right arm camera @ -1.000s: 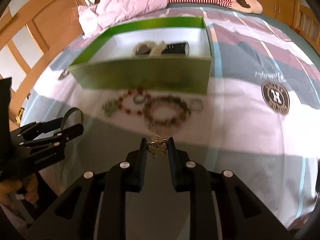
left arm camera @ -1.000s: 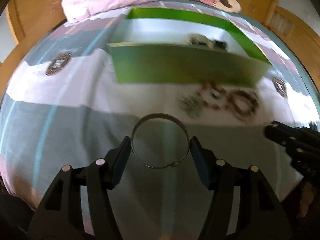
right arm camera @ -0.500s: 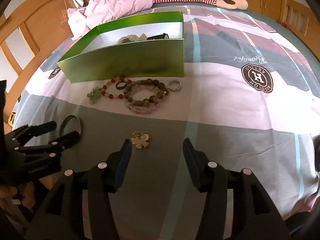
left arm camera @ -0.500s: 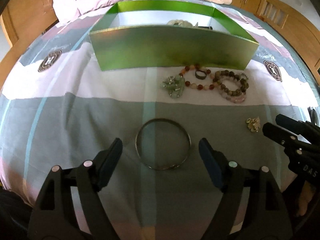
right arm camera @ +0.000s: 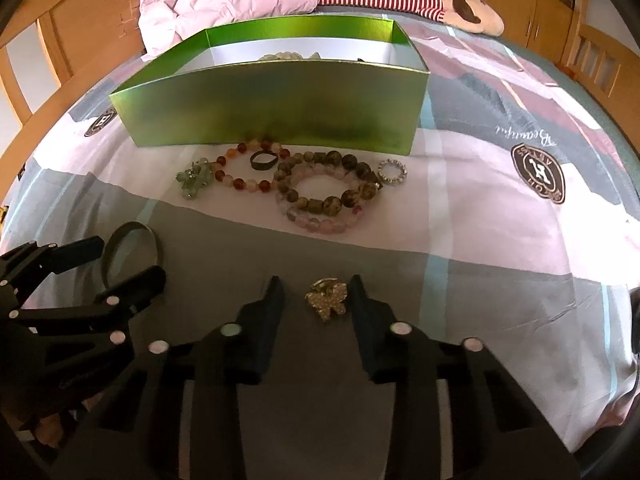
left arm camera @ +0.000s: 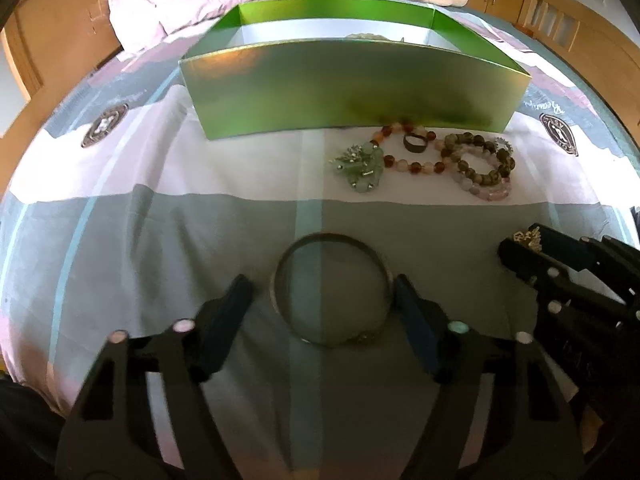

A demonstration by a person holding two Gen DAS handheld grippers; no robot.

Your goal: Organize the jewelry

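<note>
Bedspread (right arm camera: 480,240) in grey, pink and white blocks covers the whole surface, and on it stands an open green box (right arm camera: 280,112) with a pale inside; some pieces lie in it, too hidden by the near wall to name.

In front of the box and well apart from it, toward the cameras, the left gripper (left arm camera: 320,280) straddles a thin metal bangle (left arm camera: 328,236) lying flat on a grey block. Its jaws are closing: the right finger touches the bangle's rim, the left one is a little short of it, so nothing is clamped.

Beside it, equally far from the box, the right gripper (right arm camera: 315,280) is closing around a small gold brooch (right arm camera: 327,300) on the cloth, with a gap on each side.

Just before the box's near wall lies a brown bead bracelet (right arm camera: 328,204) overlapping a pink bead bracelet (right arm camera: 320,222), a red-and-white bead bracelet (right arm camera: 240,184), a green glass cluster (right arm camera: 194,178), a dark ring (right arm camera: 264,159) and a sparkly silver ring (right arm camera: 392,172).
</note>
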